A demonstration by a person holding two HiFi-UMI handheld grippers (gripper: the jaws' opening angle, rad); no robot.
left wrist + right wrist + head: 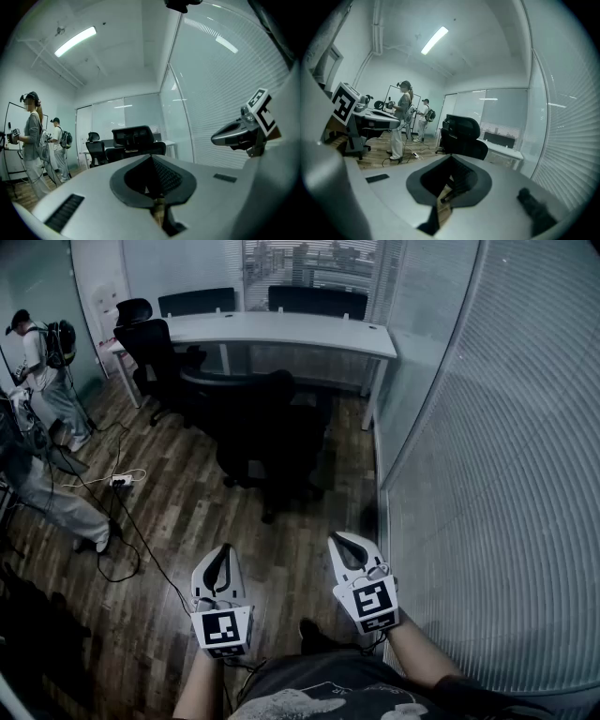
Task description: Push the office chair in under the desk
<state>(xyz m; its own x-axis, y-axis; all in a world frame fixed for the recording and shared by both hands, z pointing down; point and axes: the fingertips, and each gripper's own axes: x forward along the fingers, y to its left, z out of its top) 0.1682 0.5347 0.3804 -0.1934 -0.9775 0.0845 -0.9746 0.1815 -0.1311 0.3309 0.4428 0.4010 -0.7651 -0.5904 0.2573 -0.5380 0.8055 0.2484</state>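
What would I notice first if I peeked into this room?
A big black office chair stands on the dark wooden floor, out in front of the long white desk at the far wall. Nearest you, the grey left gripper and right gripper, each with a black-and-white marker cube, point toward it, shut and empty.
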